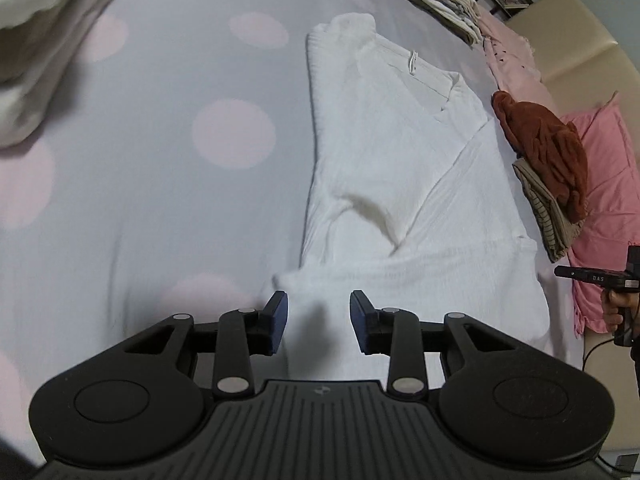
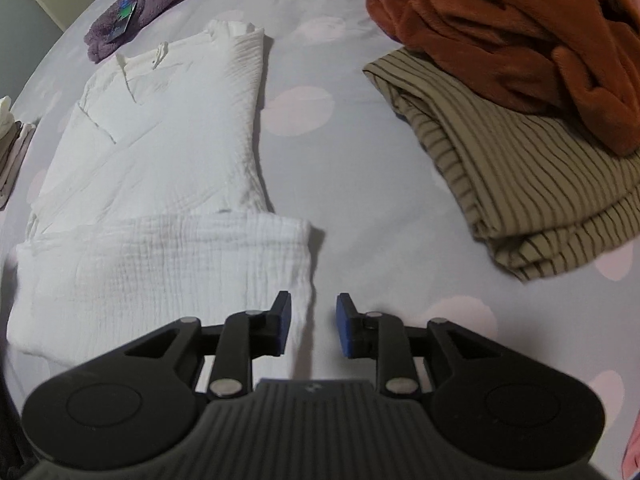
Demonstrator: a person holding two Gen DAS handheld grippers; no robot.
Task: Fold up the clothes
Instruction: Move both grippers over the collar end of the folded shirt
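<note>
Hovering over white shirt [image 1: 400,184] on the polka-dot bed [image 1: 160,160] | left tongs [image 1: 319,322] spread, empty | right tongs [image 2: 313,324] spread, empty at shirt's folded hem

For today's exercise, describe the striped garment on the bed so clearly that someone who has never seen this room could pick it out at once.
Start at the grey bedsheet with pale pink dots. To the right of the white shirt sits a small pile, and the striped garment is its folded bottom layer. It is olive with thin dark stripes, while the rust-red fleece on it is plain and fluffy.
</note>
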